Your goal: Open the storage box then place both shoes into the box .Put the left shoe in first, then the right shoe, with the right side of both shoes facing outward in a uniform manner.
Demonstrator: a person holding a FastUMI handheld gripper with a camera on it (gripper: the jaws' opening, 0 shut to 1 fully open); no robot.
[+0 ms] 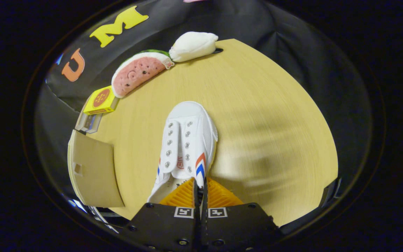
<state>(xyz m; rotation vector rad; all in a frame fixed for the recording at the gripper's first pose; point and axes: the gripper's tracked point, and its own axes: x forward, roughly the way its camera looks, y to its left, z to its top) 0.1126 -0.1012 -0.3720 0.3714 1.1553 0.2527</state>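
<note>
Gripper (200, 189) fingers are pinched nearly together on the side wall of a white shoe (187, 140) near its heel opening, so it is grasping the shoe, which points toe-forward away from the fingers over the wooden table (275, 115). Whether the shoe rests on the table or hangs just above it I cannot tell. A brown cardboard flap (94, 171), probably the opened lid of the storage box, sits just left of the shoe; the box body itself is cut off below. Judging from this, one shoe is in hand and not yet in the box, and the second shoe's whereabouts are unknown. Which shoe of the pair this is I cannot say for sure. Beyond, along the table's far edge, lie a watermelon-slice plush (136, 71), a white plush (192, 45) and a small yellow box (100, 100).
</note>
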